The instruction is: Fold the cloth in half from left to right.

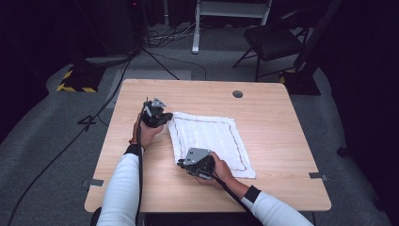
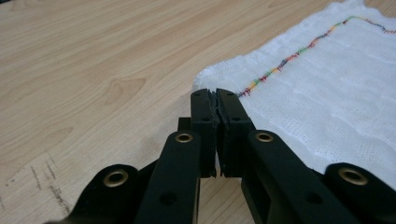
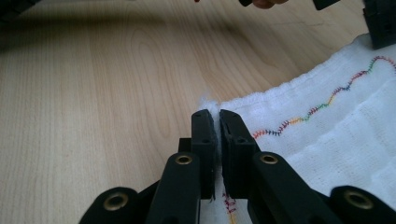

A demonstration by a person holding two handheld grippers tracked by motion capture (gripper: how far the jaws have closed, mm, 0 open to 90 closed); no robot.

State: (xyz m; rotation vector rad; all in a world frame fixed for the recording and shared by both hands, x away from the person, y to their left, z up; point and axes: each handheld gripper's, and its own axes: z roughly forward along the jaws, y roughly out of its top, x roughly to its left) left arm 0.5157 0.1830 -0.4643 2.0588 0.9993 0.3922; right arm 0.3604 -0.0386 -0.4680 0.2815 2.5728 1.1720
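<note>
Jaws' pinch on cloth (image 3: 327, 140) corners half hidden.

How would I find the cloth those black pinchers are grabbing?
Look at the wooden table. Near its middle lies a white cloth, spread flat, with the left gripper and right gripper each pinching a corner. A wavy line of rainbow stitching runs just inside its edge.

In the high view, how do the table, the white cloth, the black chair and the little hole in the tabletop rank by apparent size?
1. Table
2. Cloth
3. Chair, though it stands farther from the camera, so its true size against the cloth is unsure
4. Hole
</note>
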